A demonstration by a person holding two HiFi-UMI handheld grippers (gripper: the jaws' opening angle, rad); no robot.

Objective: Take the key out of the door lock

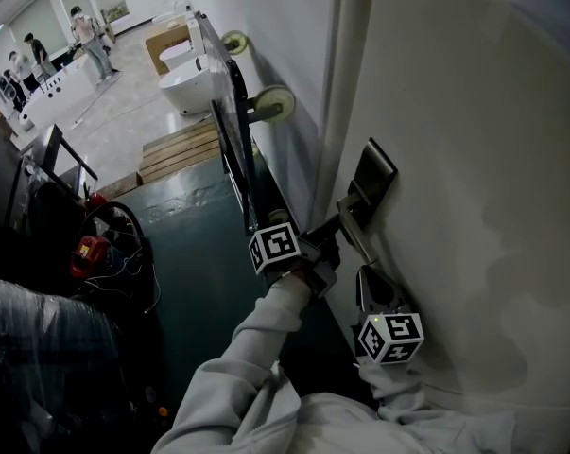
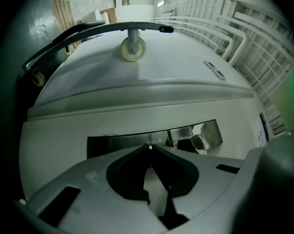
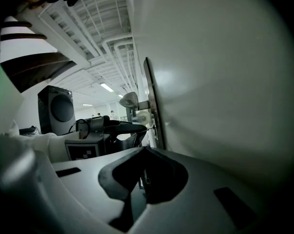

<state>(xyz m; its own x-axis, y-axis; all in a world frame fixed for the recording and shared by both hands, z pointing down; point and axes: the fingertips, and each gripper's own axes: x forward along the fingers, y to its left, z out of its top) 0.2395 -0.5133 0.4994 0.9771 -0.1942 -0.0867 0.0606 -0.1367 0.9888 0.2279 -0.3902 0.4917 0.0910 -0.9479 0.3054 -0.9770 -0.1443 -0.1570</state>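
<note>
A steel lock plate point(image 1: 377, 170) with a lever handle point(image 1: 357, 225) sits on the white door point(image 1: 474, 159). My left gripper point(image 1: 334, 227) reaches level to the plate, just under the handle. In the left gripper view its jaws point(image 2: 148, 147) are shut, and a small silver tip, the key point(image 2: 147, 146), shows pinched between them against the plate point(image 2: 117, 141). My right gripper point(image 1: 371, 289) hangs below the handle, close to the door. Its jaws point(image 3: 146, 149) are shut with nothing visible in them. The right gripper view shows the left gripper point(image 3: 118, 126) from the side at the plate's edge point(image 3: 154, 111).
A black rail with white rollers point(image 1: 235, 121) runs along the wall beyond the door. Behind it lie wooden pallets point(image 1: 179, 149) and a white basin point(image 1: 188, 85). A red tool and cables point(image 1: 91, 253) lie at the left. People point(image 1: 88, 36) stand far off.
</note>
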